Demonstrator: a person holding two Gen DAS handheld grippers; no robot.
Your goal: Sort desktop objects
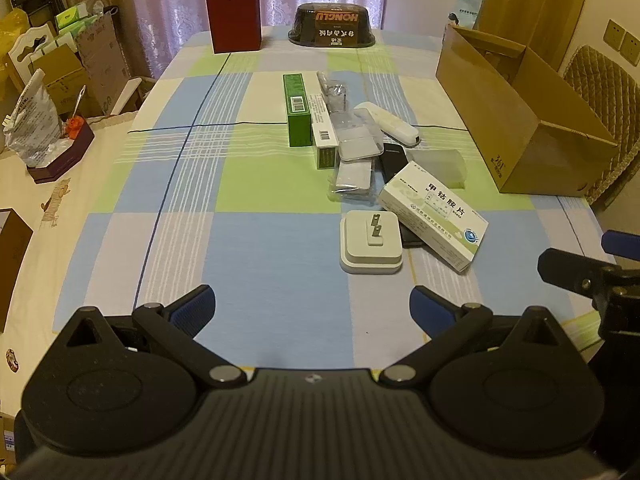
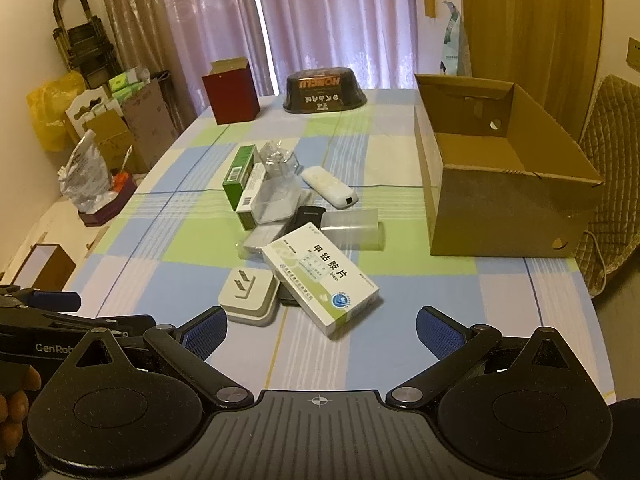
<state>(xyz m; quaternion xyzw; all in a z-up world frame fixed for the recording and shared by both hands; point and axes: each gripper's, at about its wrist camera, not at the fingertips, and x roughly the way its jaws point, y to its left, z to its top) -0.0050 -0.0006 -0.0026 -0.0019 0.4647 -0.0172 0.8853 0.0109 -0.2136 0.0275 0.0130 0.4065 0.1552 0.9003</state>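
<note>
Both the left gripper (image 1: 312, 312) and right gripper (image 2: 322, 332) hover with jaws wide, empty. On the checked-cloth table (image 1: 256, 264) lie one white plug adapter (image 1: 371, 242), one white medicine carton (image 1: 434, 216), two green cartons (image 1: 298, 110), and one open brown cardboard box (image 2: 500, 200) well apart to the right.

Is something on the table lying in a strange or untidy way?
Yes. The white medicine box lies askew, propped on a black object, and the white plug adapter lies with its prongs up.

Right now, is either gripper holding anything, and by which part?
Nothing is held: left gripper and right gripper are both open, short of the pile.
</note>
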